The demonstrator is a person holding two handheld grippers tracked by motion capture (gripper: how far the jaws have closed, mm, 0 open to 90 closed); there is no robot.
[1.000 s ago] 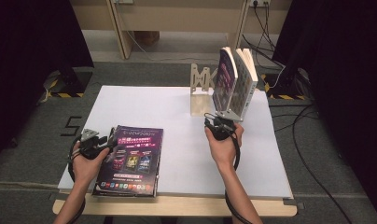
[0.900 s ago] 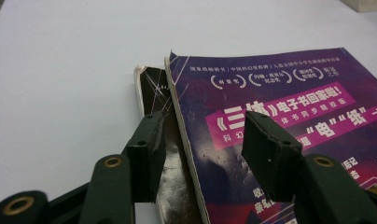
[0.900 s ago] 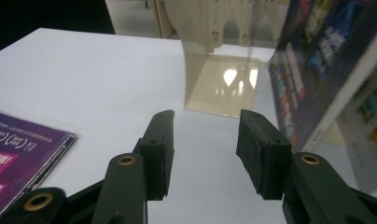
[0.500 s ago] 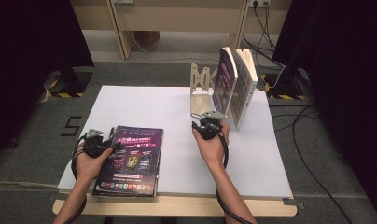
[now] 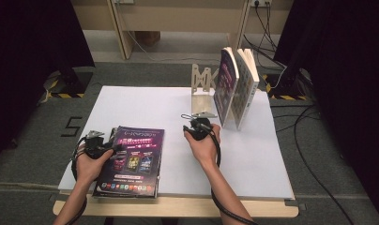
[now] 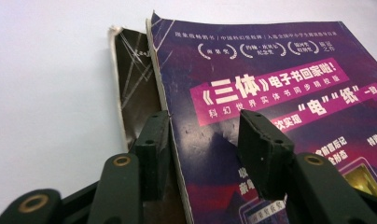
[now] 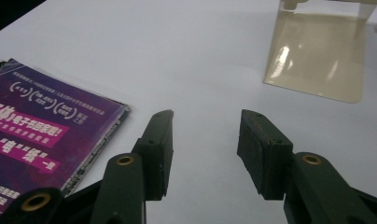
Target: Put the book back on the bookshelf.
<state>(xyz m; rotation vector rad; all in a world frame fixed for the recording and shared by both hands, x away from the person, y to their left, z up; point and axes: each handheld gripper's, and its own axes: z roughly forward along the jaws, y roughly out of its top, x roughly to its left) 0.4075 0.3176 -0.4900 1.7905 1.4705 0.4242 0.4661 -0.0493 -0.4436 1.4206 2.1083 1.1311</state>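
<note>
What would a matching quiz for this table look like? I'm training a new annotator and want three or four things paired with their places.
Things:
1. purple book
2. two standing books
3. beige bookend
4. right gripper

Places:
A. upright at the table's far right
B. flat at the near left edge, left gripper at its side
C. over bare white table, jaws open and holding nothing
D. just left of the upright books

Pairs: 1-B, 2-A, 3-D, 4-C
</note>
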